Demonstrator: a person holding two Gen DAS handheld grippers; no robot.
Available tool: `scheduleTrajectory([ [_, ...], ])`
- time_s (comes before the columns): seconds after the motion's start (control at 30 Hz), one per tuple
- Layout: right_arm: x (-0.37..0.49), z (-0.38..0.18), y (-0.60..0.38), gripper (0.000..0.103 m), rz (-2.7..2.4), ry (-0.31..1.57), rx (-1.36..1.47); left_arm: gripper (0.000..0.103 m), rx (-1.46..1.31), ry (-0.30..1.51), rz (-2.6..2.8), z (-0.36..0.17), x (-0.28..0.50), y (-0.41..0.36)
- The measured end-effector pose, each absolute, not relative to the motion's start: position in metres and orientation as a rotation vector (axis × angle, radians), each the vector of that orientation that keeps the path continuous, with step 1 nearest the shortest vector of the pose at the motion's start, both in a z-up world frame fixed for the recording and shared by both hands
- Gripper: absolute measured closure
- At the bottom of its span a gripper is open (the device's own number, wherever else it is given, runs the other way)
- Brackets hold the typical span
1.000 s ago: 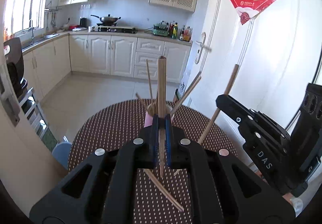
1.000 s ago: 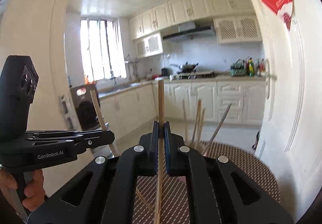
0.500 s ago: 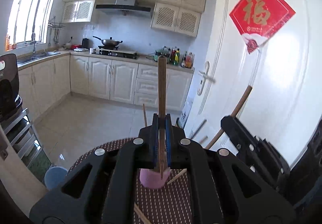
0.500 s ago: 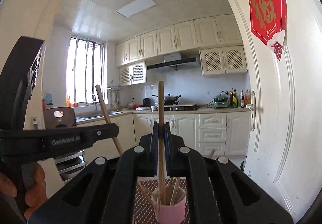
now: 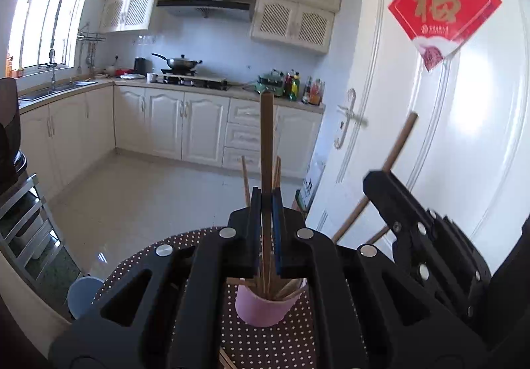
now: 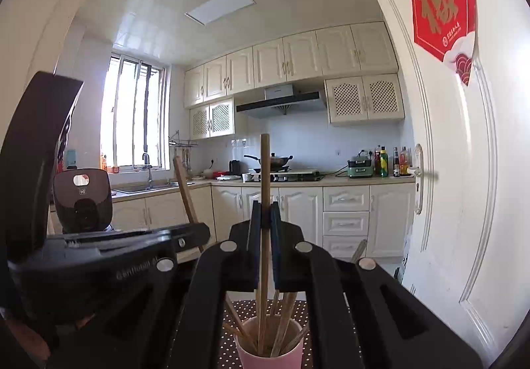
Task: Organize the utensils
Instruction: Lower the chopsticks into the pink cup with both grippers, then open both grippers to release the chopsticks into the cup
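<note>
A pink cup stands on the brown dotted tablecloth with several wooden chopsticks in it; it also shows in the right wrist view. My left gripper is shut on an upright wooden chopstick whose lower end reaches into the cup. My right gripper is shut on another upright chopstick, its lower end inside the cup. The right gripper shows at the right of the left wrist view, the left one at the left of the right wrist view.
A white door with a red paper ornament stands close on the right. Another chopstick lies on the cloth near me. A blue bin sits on the floor left of the table. Kitchen cabinets are behind.
Both grippers have lowered and levelled toward the cup, which now sits close under the jaws. Both held chopsticks now have their lower ends inside the cup.
</note>
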State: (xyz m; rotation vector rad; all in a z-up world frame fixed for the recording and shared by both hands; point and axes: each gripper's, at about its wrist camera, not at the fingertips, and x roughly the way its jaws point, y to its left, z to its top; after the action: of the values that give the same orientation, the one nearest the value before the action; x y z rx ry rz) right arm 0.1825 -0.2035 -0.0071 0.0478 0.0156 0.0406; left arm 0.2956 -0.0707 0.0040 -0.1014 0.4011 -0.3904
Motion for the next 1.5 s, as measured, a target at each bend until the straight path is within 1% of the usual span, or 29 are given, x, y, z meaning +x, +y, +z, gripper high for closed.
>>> scheduleTrajectory([
  [0.33,0.183,-0.012,-0.206,0.099,0.062,0.035,0.037,0.096,-0.105,0.445,-0.39,-0.021,0.297,-0.071],
  [0.6,0.182,-0.011,-0.206,0.099,0.073,0.043,0.039,0.094,-0.124,0.469,-0.375,-0.023,0.296,-0.067],
  [0.63,0.181,-0.01,-0.207,0.099,0.074,0.046,0.039,0.089,-0.123,0.47,-0.373,-0.022,0.296,-0.068],
  [0.67,0.181,-0.009,-0.207,0.099,0.072,0.046,0.035,0.077,-0.124,0.47,-0.37,-0.021,0.296,-0.068],
  [0.7,0.182,-0.008,-0.207,0.099,0.071,0.047,0.034,0.068,-0.128,0.466,-0.365,-0.02,0.295,-0.067],
  [0.73,0.182,-0.008,-0.208,0.099,0.072,0.049,0.036,0.052,-0.139,0.457,-0.36,-0.019,0.293,-0.065],
  [1.0,0.179,-0.004,-0.206,0.099,0.074,0.062,0.036,0.051,-0.145,0.434,-0.335,-0.012,0.285,-0.062],
  [1.1,0.181,-0.006,-0.206,0.099,0.074,0.083,0.04,0.046,-0.128,0.421,-0.314,-0.009,0.282,-0.063],
  [1.33,0.186,-0.011,-0.205,0.098,0.073,0.134,0.058,0.041,-0.113,0.413,-0.278,-0.009,0.272,-0.058],
  [1.5,0.184,-0.012,-0.206,0.096,0.078,0.159,0.096,0.035,-0.09,0.409,-0.261,-0.006,0.264,-0.053],
])
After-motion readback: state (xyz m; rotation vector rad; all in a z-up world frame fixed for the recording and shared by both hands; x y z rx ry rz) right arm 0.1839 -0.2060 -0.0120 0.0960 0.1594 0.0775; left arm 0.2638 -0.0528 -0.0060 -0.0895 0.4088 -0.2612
